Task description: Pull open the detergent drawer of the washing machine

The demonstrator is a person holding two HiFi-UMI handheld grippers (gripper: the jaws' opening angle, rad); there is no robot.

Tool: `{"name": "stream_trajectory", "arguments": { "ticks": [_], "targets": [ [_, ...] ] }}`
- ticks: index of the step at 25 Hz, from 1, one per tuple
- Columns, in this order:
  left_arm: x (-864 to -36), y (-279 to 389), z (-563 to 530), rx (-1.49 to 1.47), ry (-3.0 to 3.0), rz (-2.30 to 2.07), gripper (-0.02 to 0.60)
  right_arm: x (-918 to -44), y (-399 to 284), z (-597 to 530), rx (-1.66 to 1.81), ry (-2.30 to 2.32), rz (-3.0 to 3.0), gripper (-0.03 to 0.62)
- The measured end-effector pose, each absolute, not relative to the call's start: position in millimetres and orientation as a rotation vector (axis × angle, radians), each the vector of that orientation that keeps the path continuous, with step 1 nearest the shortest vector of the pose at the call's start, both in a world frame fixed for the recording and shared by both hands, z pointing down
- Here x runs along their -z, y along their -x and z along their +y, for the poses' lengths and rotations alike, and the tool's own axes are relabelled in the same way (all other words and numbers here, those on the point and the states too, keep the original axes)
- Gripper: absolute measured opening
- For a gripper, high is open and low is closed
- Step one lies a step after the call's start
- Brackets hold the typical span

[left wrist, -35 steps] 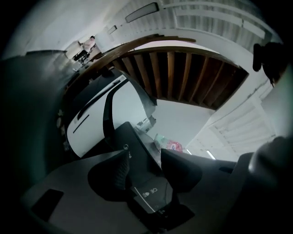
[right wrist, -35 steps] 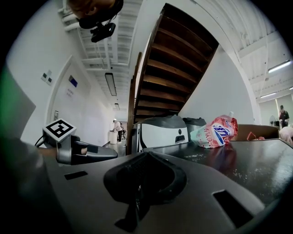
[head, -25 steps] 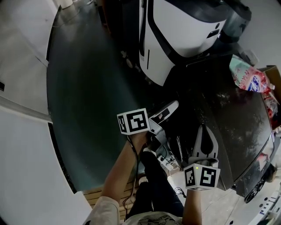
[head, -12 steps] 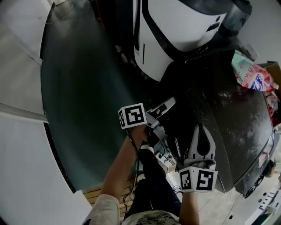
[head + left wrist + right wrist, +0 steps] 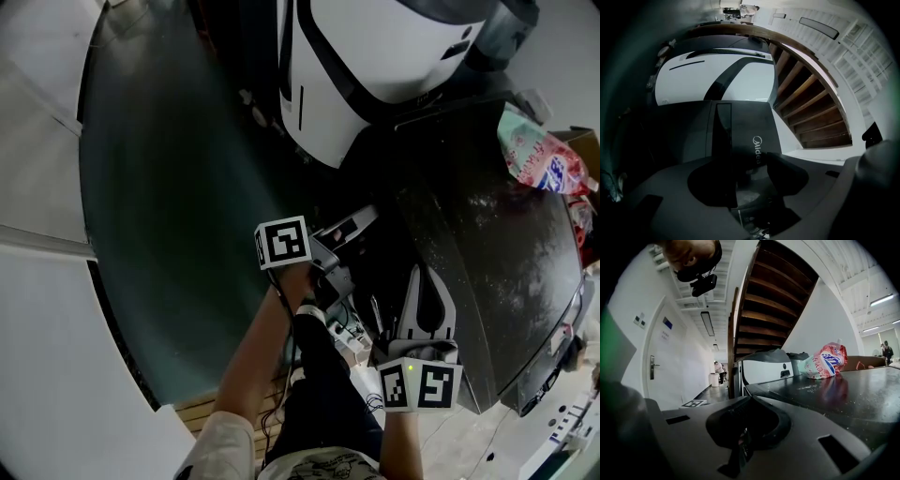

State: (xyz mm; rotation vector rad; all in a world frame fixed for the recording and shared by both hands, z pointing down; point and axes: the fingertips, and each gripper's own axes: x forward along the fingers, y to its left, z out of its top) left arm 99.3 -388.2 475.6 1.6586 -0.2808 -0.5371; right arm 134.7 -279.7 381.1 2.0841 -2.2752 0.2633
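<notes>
The dark washing machine (image 5: pixel 487 244) fills the right of the head view, and my right gripper (image 5: pixel 427 298) rests over its top, fingers together and shut on nothing. My left gripper (image 5: pixel 347 251) is held at the machine's front, level with its upper edge. In the left gripper view its jaws (image 5: pixel 745 171) stand wide open before the dark front panel with the Midea print (image 5: pixel 758 151). The tall dark strip of the detergent drawer (image 5: pixel 723 136) runs down into the gap. I see no pad pressing on it. The right gripper view shows its own closed fingertips (image 5: pixel 740 446) over the lid.
A pink and green detergent bag (image 5: pixel 539 161) and a cardboard box (image 5: pixel 583 150) lie on the machine's top. A white machine (image 5: pixel 375 66) stands beyond it, under wooden stairs (image 5: pixel 764 301). Cables (image 5: pixel 349 339) lie on the floor by my legs. A person (image 5: pixel 719 369) stands far down the corridor.
My left gripper has sunk a little and rolled, staying at the machine's front. The right gripper has slid slightly down and left in the head view.
</notes>
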Motion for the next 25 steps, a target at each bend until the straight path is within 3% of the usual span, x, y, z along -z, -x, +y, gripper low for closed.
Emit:
{"name": "stream_trajectory", "arguments": {
  "ticks": [25],
  "targets": [
    [-472.3,-108.1,-389.8,0.734,-1.567,-0.071,0.236,-391.8,-130.3,-283.6,-0.294,-2.069,-2.299,0.014]
  ]
}}
